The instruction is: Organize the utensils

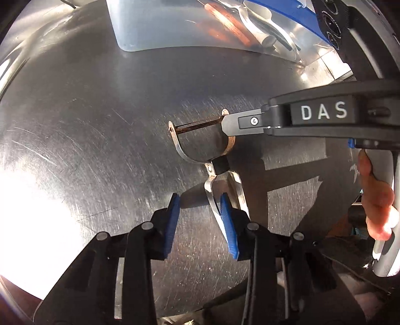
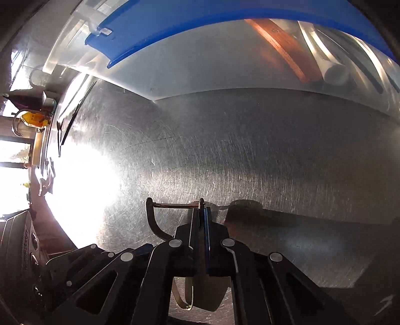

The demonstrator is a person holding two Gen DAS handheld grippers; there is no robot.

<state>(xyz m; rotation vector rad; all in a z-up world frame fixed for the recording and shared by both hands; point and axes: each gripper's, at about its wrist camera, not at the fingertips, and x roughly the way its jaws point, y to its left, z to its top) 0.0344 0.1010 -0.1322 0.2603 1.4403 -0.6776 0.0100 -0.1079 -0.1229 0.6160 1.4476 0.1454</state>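
Observation:
A metal Y-shaped peeler point(image 1: 180, 147) with a rusty blade is held above the steel table point(image 1: 100, 112). My right gripper point(image 1: 225, 122) comes in from the right and is shut on one arm of the peeler's head. In the right wrist view my right gripper point(image 2: 202, 208) is shut on the peeler point(image 2: 152, 220), its blade running left from the fingertips. My left gripper point(image 1: 200, 202) is open, just below the peeler; the peeler's looped handle point(image 1: 215, 197) lies against its right pad.
A clear plastic bin point(image 1: 175, 25) with a blue lid point(image 2: 200, 15) stands at the far side; it holds a wooden-handled utensil point(image 2: 282, 47) and other utensils. Strong glare covers the table's left part. Clutter point(image 2: 32, 120) sits beyond the table's left edge.

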